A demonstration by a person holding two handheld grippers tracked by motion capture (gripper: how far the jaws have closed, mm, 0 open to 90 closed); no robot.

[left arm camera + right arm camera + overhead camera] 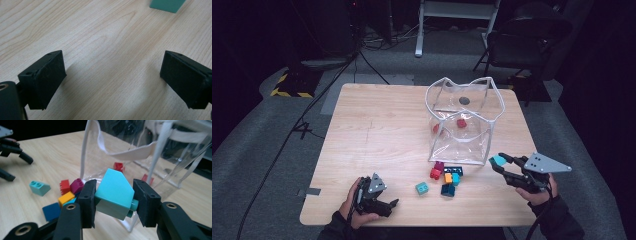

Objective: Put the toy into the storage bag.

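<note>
A turquoise block (113, 192) sat clamped between the pads of the right tongs (114, 202), raised just beside the clear bag (460, 135). The left tongs (112, 80) stood wide open on the counter (377, 130), holding nothing.

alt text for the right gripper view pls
The right gripper is shut on a teal brick, held before a clear bag with red bricks inside. A pile of bricks lies on the table behind.
</note>
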